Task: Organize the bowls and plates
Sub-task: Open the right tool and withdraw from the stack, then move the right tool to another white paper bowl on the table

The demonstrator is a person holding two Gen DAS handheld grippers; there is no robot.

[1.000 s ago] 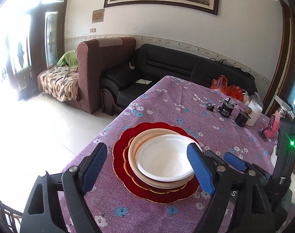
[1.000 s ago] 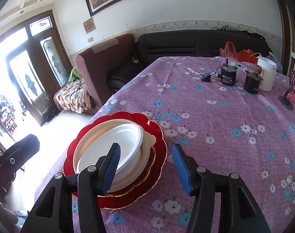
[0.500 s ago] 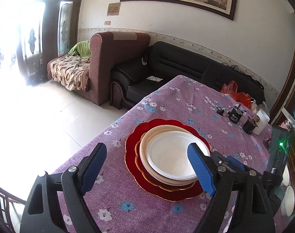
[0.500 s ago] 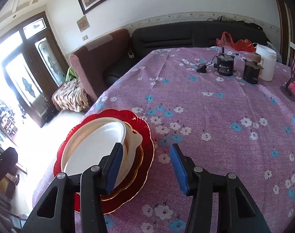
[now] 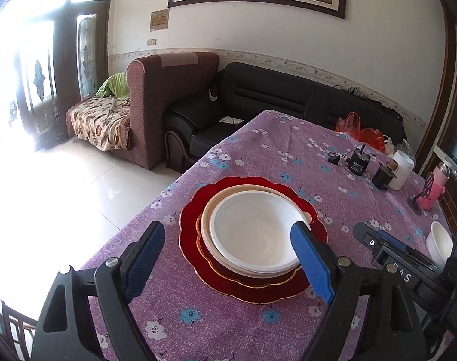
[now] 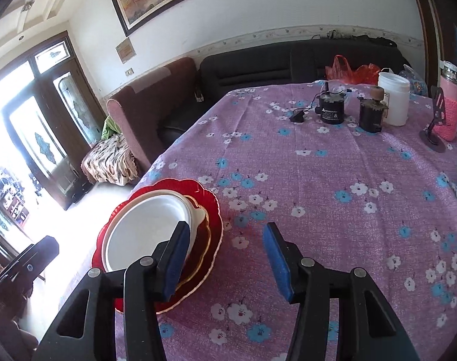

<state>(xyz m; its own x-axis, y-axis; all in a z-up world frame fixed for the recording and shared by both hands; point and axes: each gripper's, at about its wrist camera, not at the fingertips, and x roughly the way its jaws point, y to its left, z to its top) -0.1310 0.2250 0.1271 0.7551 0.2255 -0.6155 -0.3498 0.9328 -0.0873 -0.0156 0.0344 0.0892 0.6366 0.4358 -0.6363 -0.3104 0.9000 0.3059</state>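
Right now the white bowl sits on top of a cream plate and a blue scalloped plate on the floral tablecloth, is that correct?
Not quite: the scalloped plate at the bottom is red, not blue, as the left wrist view shows. The white bowl does sit on a cream plate above it, on the floral tablecloth.

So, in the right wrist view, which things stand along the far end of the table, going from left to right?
Small black plug → black round pump → dark cylinder with cork top → white plastic jar → black phone stand → pink knitted bottle.
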